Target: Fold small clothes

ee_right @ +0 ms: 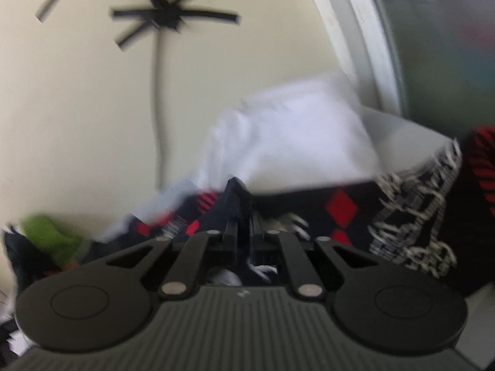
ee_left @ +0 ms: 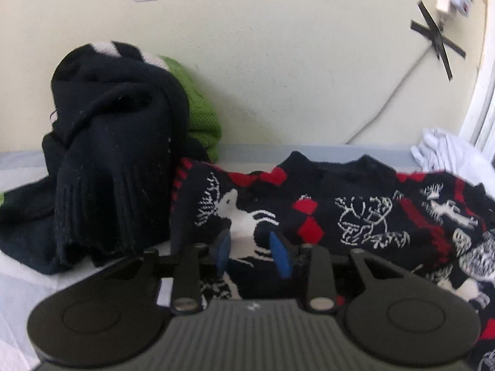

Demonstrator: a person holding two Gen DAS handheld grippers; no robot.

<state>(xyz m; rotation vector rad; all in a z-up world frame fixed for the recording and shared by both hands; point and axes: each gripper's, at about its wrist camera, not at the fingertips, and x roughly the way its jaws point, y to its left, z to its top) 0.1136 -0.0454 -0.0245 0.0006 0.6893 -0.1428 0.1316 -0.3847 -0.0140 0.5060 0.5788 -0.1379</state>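
Note:
A small dark sweater (ee_left: 355, 213) with red diamonds and white reindeer lies spread on the pale surface, neckline toward the wall. My left gripper (ee_left: 254, 252) is open, its blue pads (ee_left: 280, 255) just over the sweater's near part with cloth showing between them. In the blurred right wrist view the same sweater (ee_right: 402, 222) lies under and in front of my right gripper (ee_right: 239, 204), whose jaws are closed together; whether cloth is pinched between them I cannot tell.
A pile of black knitwear (ee_left: 111, 160) with a green garment (ee_left: 198, 105) stands at the left against the wall. A crumpled white garment (ee_left: 445, 151) lies at the right, also in the right wrist view (ee_right: 294, 142). A window frame (ee_right: 359, 40) is at the right.

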